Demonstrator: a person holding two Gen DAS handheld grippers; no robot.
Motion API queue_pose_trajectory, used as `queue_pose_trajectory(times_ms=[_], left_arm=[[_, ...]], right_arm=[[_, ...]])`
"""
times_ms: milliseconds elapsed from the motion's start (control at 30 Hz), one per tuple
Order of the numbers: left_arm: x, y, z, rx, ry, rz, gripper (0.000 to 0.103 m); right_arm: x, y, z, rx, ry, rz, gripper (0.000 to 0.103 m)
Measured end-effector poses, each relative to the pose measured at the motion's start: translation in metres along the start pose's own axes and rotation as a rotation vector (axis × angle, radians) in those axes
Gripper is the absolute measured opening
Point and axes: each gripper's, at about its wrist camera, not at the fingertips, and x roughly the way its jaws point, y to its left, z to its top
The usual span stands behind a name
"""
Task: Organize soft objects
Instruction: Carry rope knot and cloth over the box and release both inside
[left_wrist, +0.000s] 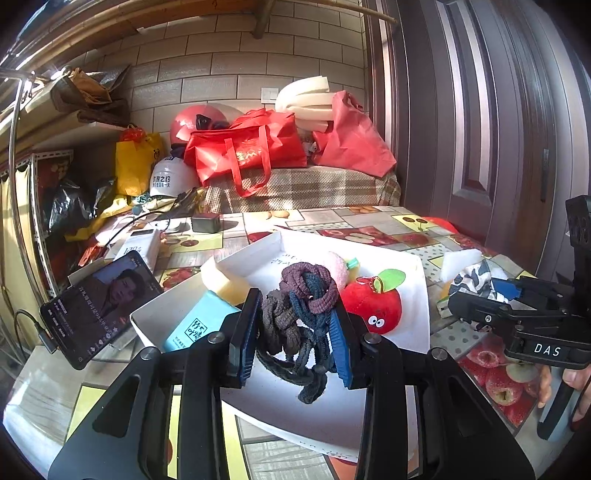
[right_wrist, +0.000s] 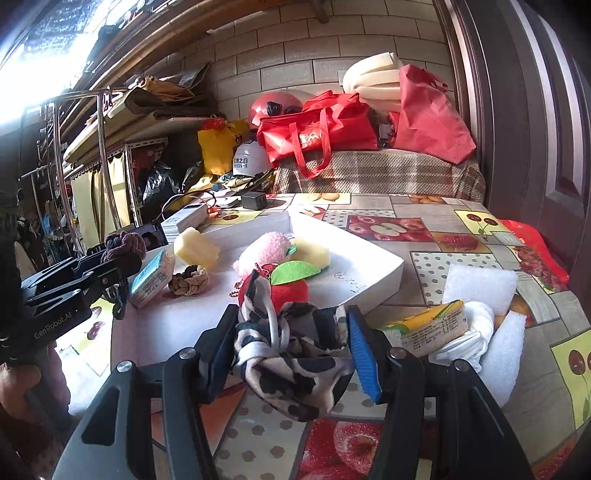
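Table (right_wrist: 424, 216): fruit-print cloth; carries the tray, with foam and a juice carton (right_wrist: 430, 326) beside it
Tray (right_wrist: 384, 275): white, shallow; holds pink plush (right_wrist: 264, 251), apple plush (right_wrist: 290, 286), two yellow sponges (right_wrist: 195, 247), blue tissue pack (right_wrist: 151, 275), beige scrunchie (right_wrist: 190, 280)
Right gripper (right_wrist: 288, 354): pinching a black-and-white cloth (right_wrist: 295, 354), held off the tray's near right edge
Left gripper (left_wrist: 295, 332): pinching a bundle of hair ties (left_wrist: 301, 306), purple, blue and grey, held above the tray
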Motion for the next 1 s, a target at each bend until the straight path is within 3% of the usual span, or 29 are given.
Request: queue_pose_trajectory(times_ms=[300, 600, 800, 1000], left_arm=[[0.021, 0.002, 0.006, 0.002, 0.038, -0.005, 0.034], [0.042, 0.012, 0.009, -0.036, 0.095, 0.013, 0.034], [0.053, 0.018, 0.013, -0.038, 0.095, 0.053, 0.034], [0.063, 0.022, 0.02, -0.005, 0.039, 0.162, 0.034]], right_arm=[[0.026, 0.03, 0.013, -0.089, -0.014, 0.057, 0.057], [0.071, 0.046, 0.018, -0.114, 0.152, 0.178, 0.057], [0.086, 0.043, 0.026, -0.102, 0.172, 0.153, 0.056], [0.095, 0.025, 0.034, -0.033, 0.157, 0.017, 0.056]])
